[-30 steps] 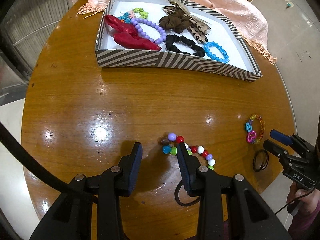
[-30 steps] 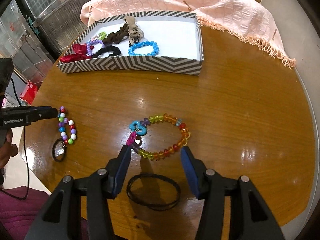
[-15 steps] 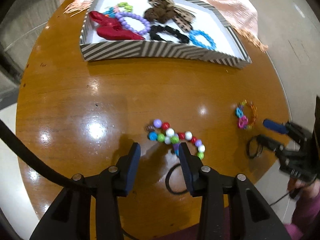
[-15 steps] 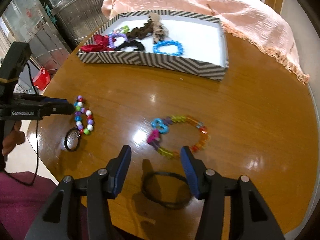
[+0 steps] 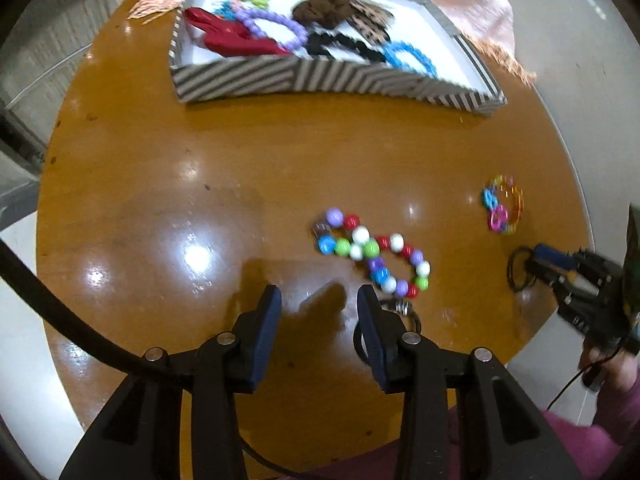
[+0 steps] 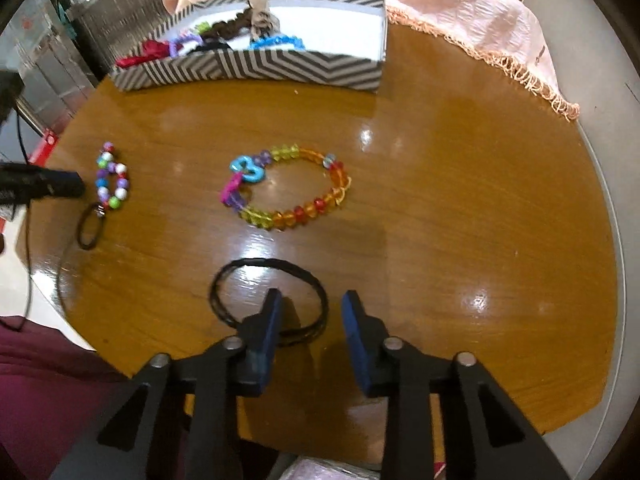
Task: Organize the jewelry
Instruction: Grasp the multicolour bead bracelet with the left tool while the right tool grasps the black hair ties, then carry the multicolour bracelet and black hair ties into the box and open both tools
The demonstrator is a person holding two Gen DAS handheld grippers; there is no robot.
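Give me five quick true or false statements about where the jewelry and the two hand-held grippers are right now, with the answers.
1. The left hand-held gripper grips the multicolored bead bracelet. False: it is open, and the bracelet lies on the table.
2. The blue bead bracelet lies inside the striped box. True.
3. The right hand-held gripper is open. True.
4. The translucent rainbow bracelet is in the box. False: it is on the table.
5. The thin black hair tie is on the table near the right gripper. True.

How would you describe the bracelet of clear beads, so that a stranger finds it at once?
On the round wooden table, look in front of the striped box. The clear bead bracelet lies open there; unlike the opaque bead bracelet, it carries blue and pink charms.
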